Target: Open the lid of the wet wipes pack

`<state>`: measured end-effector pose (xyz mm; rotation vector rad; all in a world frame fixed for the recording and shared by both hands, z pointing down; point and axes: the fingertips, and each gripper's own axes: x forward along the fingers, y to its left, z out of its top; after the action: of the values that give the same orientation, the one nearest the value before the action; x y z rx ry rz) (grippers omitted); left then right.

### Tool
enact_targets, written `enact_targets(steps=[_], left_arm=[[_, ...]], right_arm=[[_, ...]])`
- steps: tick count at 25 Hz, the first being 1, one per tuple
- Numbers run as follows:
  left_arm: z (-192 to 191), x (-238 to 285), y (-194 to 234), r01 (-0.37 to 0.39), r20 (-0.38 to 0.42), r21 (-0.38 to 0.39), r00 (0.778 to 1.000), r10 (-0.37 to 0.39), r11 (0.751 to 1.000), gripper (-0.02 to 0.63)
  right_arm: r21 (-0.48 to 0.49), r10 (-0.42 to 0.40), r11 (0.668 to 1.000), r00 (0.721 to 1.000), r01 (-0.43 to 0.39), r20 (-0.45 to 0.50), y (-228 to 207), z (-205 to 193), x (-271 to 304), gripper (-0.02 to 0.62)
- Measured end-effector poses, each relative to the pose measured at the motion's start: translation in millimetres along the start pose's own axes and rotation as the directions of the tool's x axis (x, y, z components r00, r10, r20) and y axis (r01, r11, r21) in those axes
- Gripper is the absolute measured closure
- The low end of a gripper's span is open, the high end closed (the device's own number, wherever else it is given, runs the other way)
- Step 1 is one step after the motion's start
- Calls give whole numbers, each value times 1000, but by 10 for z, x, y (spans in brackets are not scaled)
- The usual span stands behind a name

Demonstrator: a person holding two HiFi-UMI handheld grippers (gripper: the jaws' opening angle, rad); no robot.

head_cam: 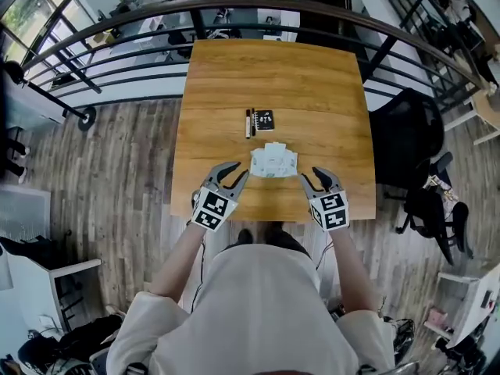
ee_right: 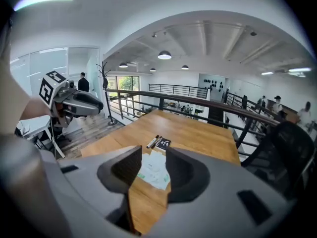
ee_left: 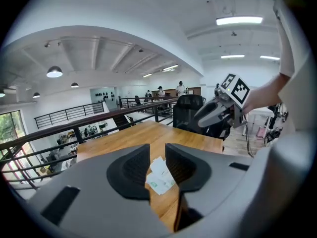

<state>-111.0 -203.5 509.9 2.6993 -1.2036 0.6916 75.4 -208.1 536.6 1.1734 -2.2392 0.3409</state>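
Observation:
The white wet wipes pack [head_cam: 273, 161] lies flat on the wooden table [head_cam: 312, 84], near its front edge. Both grippers hover in front of the pack, above the table's near edge and clear of it. My left gripper [head_cam: 237, 172] stands to the pack's left with its jaws apart and nothing between them. To the pack's right, my right gripper [head_cam: 312, 178] is also open and empty. In the left gripper view the pack [ee_left: 159, 177] shows through the gap of the left gripper [ee_left: 157, 150]. The right gripper view shows the pack [ee_right: 153, 170] beyond the right gripper [ee_right: 153, 152].
A marker [head_cam: 248, 123] and a small black card [head_cam: 263, 120] lie just behind the pack. A curved metal railing [head_cam: 234, 10] runs behind the table. A black office chair [head_cam: 406, 131] stands at the table's right side. Wooden floor surrounds the table.

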Motion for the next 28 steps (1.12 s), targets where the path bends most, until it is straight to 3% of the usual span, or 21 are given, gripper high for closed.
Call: enact_targets(steps=[10, 28], left_arm=[[240, -619, -202, -11, 84, -40, 996, 15, 999, 543], [793, -870, -533, -123, 166, -142, 975, 146, 982, 601]], right_arm=[[-48, -44, 998, 993, 49, 113, 369, 269, -678, 469], [-69, -19, 997, 969, 37, 245, -92, 512, -1298, 581]])
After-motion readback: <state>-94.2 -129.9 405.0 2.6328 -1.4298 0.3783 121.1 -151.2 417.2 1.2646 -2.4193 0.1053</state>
